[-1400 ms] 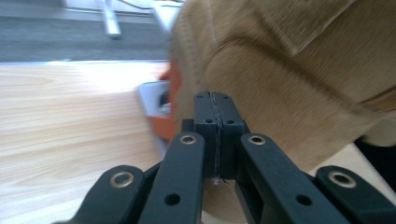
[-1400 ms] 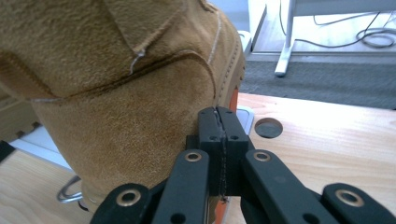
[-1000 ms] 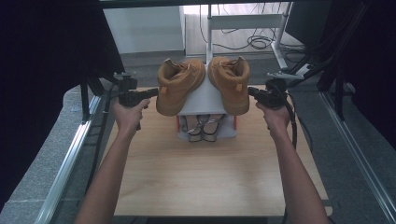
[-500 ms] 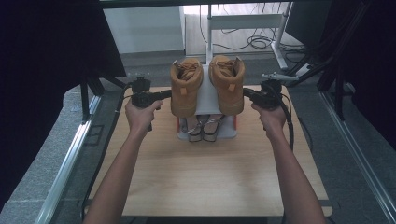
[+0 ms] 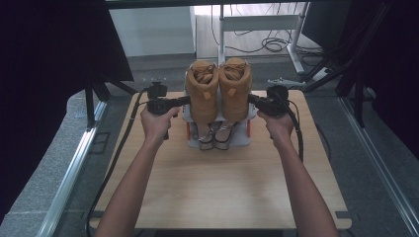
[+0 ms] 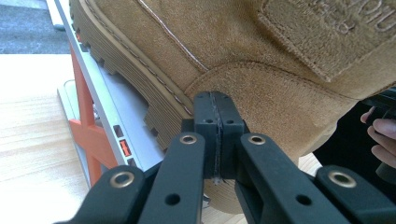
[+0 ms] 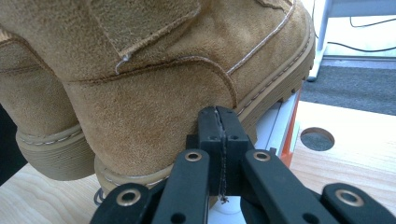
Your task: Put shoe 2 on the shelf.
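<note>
Two tan suede boots stand side by side on top of a small grey rack (image 5: 244, 139) with orange legs, toes pointing away from me. My left gripper (image 5: 187, 101) is shut with nothing between its jaws, and its tip presses the heel side of the left boot (image 5: 202, 91). In the left gripper view the closed left gripper (image 6: 216, 100) rests against that left boot (image 6: 233, 46) just above its sole. My right gripper (image 5: 251, 98) is also shut and empty, touching the right boot (image 5: 235, 89). The right gripper view shows the right gripper (image 7: 217, 114) against the right boot's (image 7: 163, 84) heel.
A pair of strappy shoes (image 5: 216, 136) sits on the rack's lower shelf. The rack stands at the far middle of the wooden table (image 5: 217, 187), which has a round hole (image 7: 317, 138) near the right side. Desks and cables lie beyond the far edge.
The boots were splayed apart with toes turned outward; now they stand parallel and close together. My left gripper has moved inward to the right against its boot; the right one barely shifted.
</note>
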Available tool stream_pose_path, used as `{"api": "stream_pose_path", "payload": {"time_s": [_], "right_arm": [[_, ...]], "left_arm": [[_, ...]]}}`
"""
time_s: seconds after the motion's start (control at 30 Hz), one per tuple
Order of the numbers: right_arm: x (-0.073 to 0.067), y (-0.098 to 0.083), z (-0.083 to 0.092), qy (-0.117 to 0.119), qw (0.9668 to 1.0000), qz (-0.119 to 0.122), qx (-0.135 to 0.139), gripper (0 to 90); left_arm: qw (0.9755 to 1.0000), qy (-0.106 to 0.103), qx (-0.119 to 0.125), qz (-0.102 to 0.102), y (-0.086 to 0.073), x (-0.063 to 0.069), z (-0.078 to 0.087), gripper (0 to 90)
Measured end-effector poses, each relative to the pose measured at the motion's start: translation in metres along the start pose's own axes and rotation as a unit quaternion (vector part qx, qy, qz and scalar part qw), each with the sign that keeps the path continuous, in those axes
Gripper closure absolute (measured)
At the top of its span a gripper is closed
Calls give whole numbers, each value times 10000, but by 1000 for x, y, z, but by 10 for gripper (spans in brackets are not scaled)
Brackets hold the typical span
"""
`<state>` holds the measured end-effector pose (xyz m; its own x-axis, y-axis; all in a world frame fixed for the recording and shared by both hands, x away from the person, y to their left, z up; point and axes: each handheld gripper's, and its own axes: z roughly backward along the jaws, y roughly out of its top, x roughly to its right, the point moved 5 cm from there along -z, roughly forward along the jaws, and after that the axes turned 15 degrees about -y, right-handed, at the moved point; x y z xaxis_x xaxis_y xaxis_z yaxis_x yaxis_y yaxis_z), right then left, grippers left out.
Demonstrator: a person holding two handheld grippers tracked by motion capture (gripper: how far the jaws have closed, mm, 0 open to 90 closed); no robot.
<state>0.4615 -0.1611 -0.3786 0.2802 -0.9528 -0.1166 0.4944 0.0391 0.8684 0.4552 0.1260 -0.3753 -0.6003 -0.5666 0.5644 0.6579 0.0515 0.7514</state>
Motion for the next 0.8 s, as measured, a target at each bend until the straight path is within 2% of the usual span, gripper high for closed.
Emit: {"api": "stream_pose_path", "payload": {"time_s": [0.23,0.33,0.43,0.67,0.8], "right_arm": [[-5,-1,-1,-92,9999,58,50,897],[-7,-1,-1,-104,9999,-5,37,898],[-9,-2,-1,-173,9998,96,76,897],[-3,-2,-1,-25,10000,48,30,895],[2,-1,2,19,9999,-94,60,895]], "left_arm": [[10000,19,28,40,-1,1,-2,895],[10000,19,40,33,-1,1,-3,895],[10000,8,37,35,-1,1,-3,895],[10000,10,21,-56,-1,0,-1,892],[9999,84,55,-93,1,-2,7,888]]}}
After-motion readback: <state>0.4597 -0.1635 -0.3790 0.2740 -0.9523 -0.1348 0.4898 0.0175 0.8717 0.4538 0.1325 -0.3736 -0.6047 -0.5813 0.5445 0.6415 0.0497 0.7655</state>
